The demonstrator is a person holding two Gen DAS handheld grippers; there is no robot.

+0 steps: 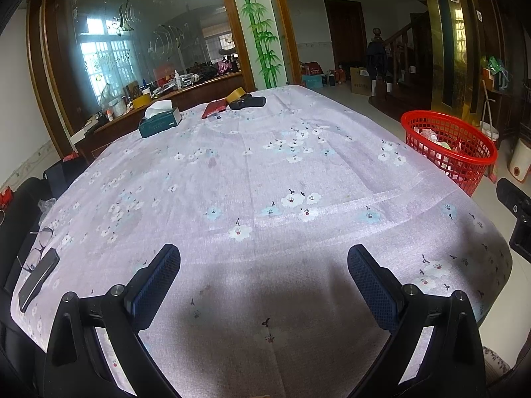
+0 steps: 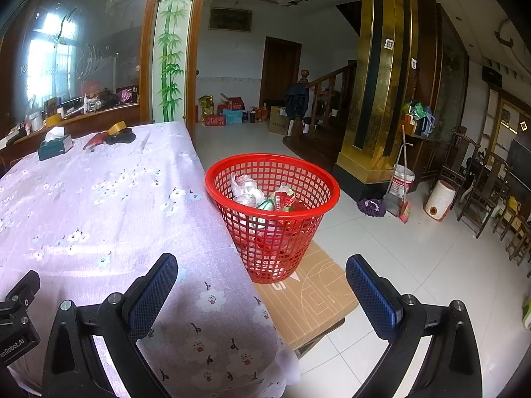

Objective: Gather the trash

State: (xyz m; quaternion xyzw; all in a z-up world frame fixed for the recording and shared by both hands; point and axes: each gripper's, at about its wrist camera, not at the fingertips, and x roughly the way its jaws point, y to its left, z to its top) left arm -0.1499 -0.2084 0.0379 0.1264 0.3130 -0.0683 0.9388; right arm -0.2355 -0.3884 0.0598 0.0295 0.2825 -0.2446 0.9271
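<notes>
Trash (image 2: 265, 195): inside red basket (image 2: 327, 187), ahead between right jaws | right gripper (image 2: 262, 293): jaws apart, empty | left gripper (image 1: 264, 280): jaws apart, empty over table (image 1: 252, 179) | advice: scan the cloth's far end before any further reach.

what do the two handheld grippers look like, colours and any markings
Both match: the left gripper and right gripper have black angular plastic frames with round silver bolt heads at the joints. Their fingers carry dark blue pads with a fine mesh texture. The left gripper's body shows white lettering ending "Robot.AI". No cables or sleeves show.
</notes>
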